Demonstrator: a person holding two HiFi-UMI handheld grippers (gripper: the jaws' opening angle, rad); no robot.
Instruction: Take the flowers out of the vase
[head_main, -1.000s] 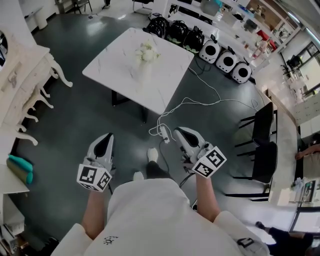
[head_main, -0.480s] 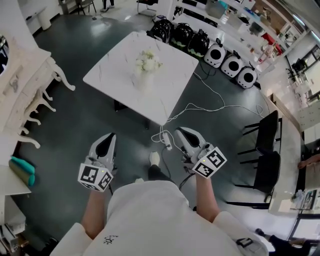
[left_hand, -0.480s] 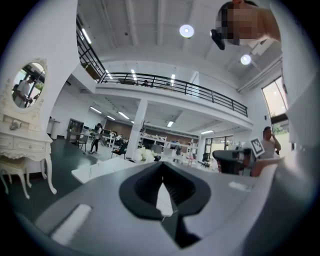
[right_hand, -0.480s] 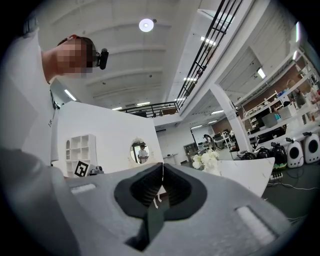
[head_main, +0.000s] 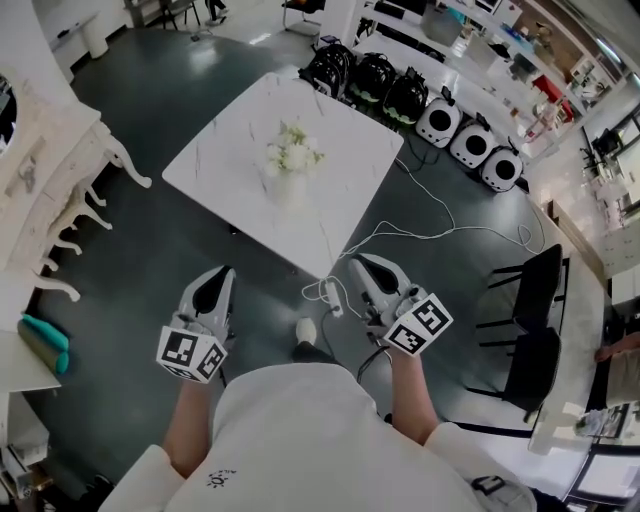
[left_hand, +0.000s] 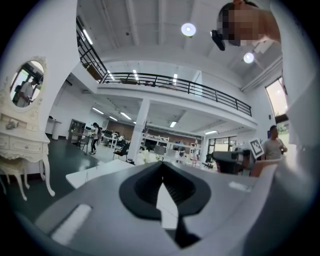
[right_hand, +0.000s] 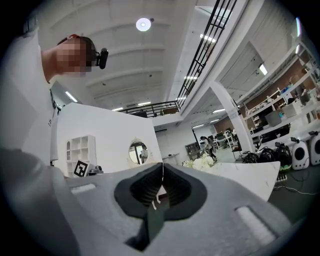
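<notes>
A bunch of white flowers (head_main: 292, 153) stands in a pale vase (head_main: 290, 188) near the middle of a white marble table (head_main: 225, 150), some way ahead of me. My left gripper (head_main: 218, 272) and right gripper (head_main: 358, 262) are held level over the dark floor, short of the table's near corner. Both are shut with nothing between the jaws. In the left gripper view the left gripper (left_hand: 161, 162) points at the table (left_hand: 95, 172), and the flowers (left_hand: 145, 157) show small beyond it. Past the right gripper (right_hand: 162, 164) the flowers (right_hand: 202, 162) appear on the table (right_hand: 250, 175).
An ornate white dressing table (head_main: 50, 170) stands at the left. A power strip with a white cable (head_main: 330, 292) lies on the floor near the table's corner. Black and white round devices (head_main: 440, 120) line the floor behind the table. Black chairs (head_main: 530, 290) stand at the right.
The table and flowers have drawn nearer and lower in the head view as I walk toward them. Both grippers keep the same pose and stay shut.
</notes>
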